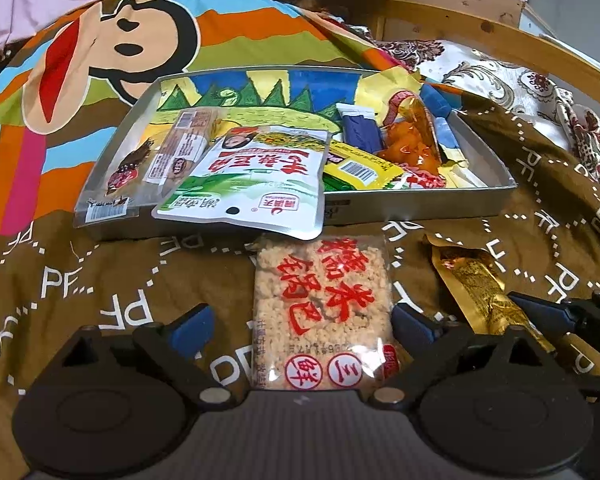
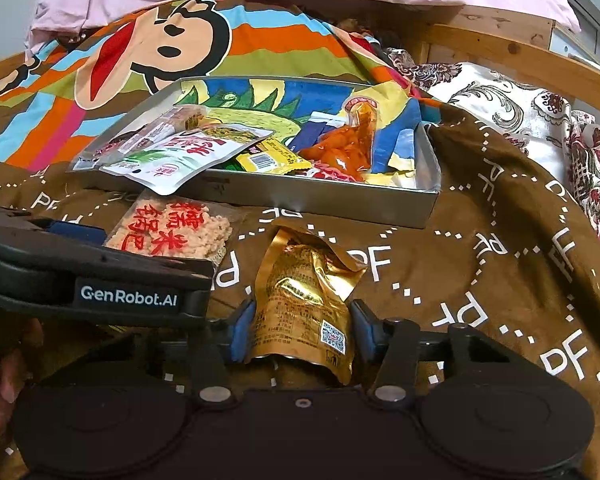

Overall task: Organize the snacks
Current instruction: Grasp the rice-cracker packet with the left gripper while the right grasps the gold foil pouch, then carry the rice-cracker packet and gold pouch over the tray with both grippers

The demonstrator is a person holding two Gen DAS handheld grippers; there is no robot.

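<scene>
A clear rice cracker packet with red characters [image 1: 322, 312] lies on the brown blanket between the fingers of my left gripper [image 1: 300, 324], which is open around it with gaps on both sides. It also shows in the right wrist view [image 2: 172, 232]. A gold foil snack pouch [image 2: 304, 304] sits between the fingers of my right gripper [image 2: 300, 330], whose blue pads press its sides. The pouch also shows in the left wrist view [image 1: 480, 288]. A metal tray [image 1: 420, 208] beyond holds several snack packets, with a white and green bag [image 1: 256, 184] hanging over its front rim.
The tray [image 2: 340, 200] rests on a bed with a brown lettered blanket [image 2: 480, 260] and a colourful monkey print cover [image 1: 100, 60]. A wooden bed frame [image 1: 500, 36] and floral cloth [image 2: 520, 104] lie at the right. The left gripper's body [image 2: 100, 280] crosses the right view's left side.
</scene>
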